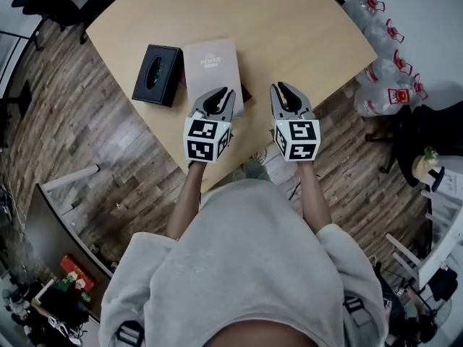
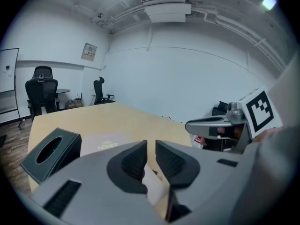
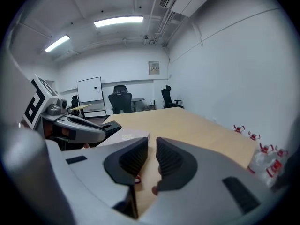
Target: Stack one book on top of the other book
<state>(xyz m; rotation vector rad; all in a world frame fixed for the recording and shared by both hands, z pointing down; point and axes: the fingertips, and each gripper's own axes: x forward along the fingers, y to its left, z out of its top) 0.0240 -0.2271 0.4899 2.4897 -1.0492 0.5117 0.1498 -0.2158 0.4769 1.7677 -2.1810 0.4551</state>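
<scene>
Lying on the surface (image 1: 289, 27) atop a dark book (image 1: 247, 93), a pale book (image 1: 210, 63) sits mid head view. Left gripper view: fingers of the left gripper (image 2: 151, 146) almost pressed together, empty. Right gripper view: fingers of the right gripper (image 3: 152, 144) likewise.

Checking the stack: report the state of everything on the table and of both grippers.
Pale book: closed, flat, on top.
Dark book: underneath it, only an edge showing.
Tissue box: slot up, beside the books.
Left gripper: fingers almost together, empty.
Right gripper: fingers almost together, empty.
</scene>
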